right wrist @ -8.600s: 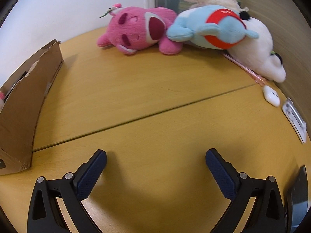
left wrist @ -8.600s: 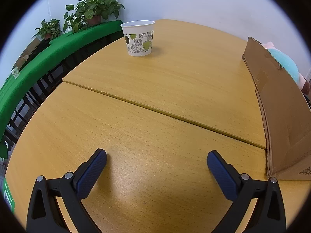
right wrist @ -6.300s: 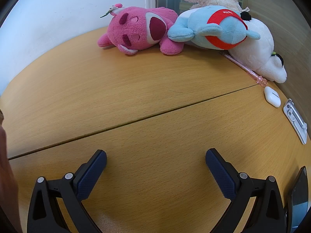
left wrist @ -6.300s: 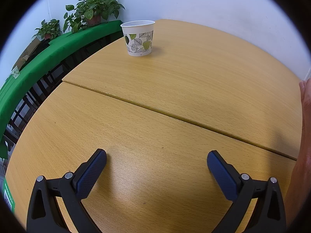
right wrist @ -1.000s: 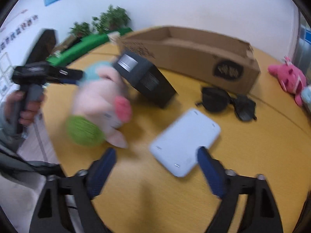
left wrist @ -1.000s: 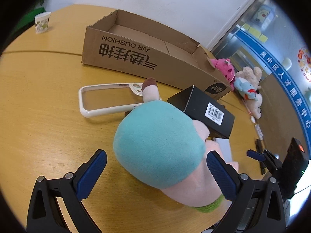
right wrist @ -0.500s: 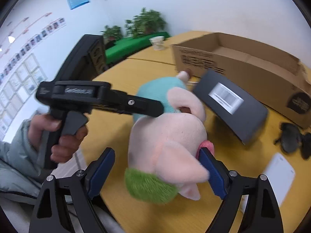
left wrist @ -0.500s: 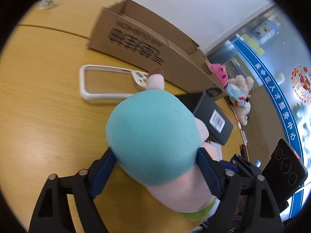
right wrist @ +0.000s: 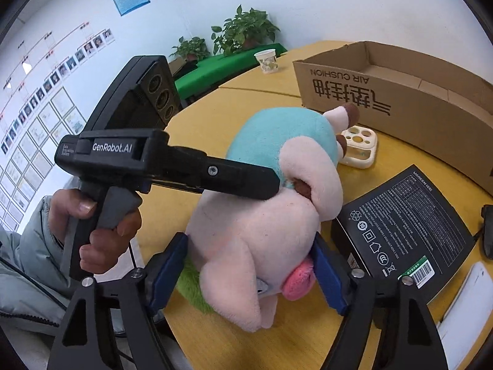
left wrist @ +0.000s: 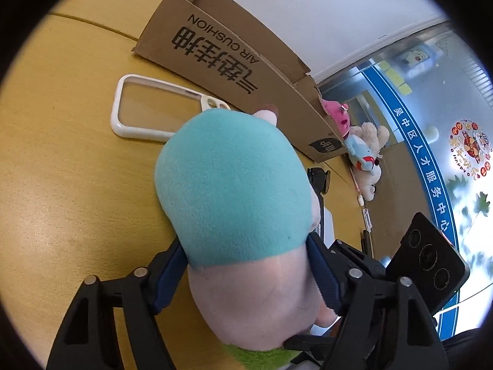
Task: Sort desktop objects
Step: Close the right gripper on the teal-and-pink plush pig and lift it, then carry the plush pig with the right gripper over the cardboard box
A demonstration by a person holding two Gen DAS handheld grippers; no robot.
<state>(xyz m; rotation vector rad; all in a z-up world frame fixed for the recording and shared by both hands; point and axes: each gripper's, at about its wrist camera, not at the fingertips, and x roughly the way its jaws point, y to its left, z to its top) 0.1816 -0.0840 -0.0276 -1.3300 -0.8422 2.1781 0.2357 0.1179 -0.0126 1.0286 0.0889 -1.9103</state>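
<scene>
Plush [left wrist: 234,185] sits on the wooden surface [left wrist: 61,185], in front of the cardboard box [left wrist: 234,61]. Left tool [left wrist: 246,274] clamps its lower body, pads pressing both sides. Right tool [right wrist: 249,274] straddles the pink part, jaws closing, pads touching the fabric. Phone case [left wrist: 148,108] lies behind the plush; black box [right wrist: 406,219] beside it.

Each view sits just behind its own two fingers, angled down at the table [left wrist: 55,160] and pressed close to the plush toy [left wrist: 234,191], which fills its centre. The left wrist view faces the cardboard box [left wrist: 222,61] at 12 o'clock and the other device at 4 o'clock. The right wrist view meets the toy [right wrist: 271,215] from the opposite side, box [right wrist: 400,104] at 1 o'clock. Both share the toy, box and phone case [left wrist: 148,104].
</scene>
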